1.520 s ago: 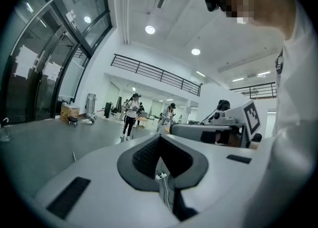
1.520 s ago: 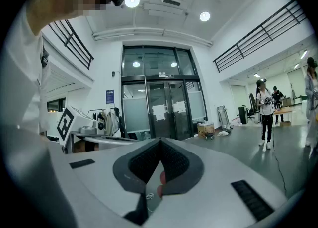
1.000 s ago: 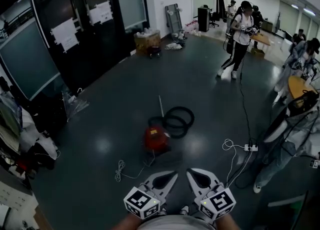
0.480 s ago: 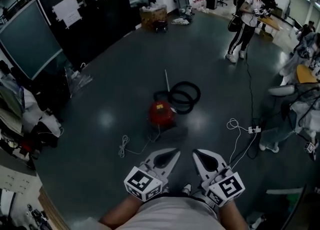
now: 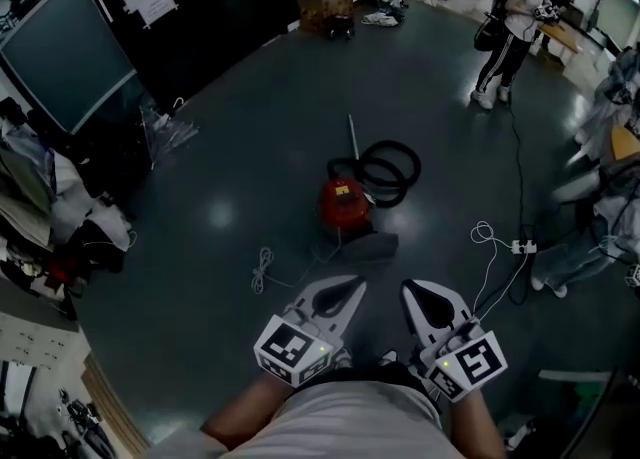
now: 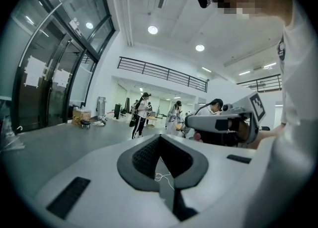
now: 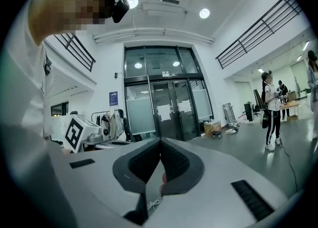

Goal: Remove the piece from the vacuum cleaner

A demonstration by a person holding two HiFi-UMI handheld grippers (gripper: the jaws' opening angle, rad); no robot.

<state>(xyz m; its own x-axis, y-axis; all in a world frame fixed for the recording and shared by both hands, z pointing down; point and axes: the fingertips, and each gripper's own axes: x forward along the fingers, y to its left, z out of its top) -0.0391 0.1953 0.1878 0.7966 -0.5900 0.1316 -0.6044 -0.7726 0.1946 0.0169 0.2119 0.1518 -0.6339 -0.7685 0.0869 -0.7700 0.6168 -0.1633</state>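
As the vacuum cleaner (image 5: 343, 204) sits untouched, a box (image 5: 322, 3) holds clutter.

A glossy dark grey floor (image 5: 200, 197) runs to tall paper-taped glass doors (image 7: 169, 113), beneath round ceiling lights (image 7: 204, 13) and a railed mezzanine (image 6: 164, 73).

Left gripper (image 5: 356, 284), right gripper (image 5: 409, 286): closed, empty

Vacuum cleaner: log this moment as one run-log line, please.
phase: pre-contact | vacuum cleaner: red, on floor ahead, untouched | hose: coiled beside it | left claw: shut, empty | right claw: shut, empty | task: not started
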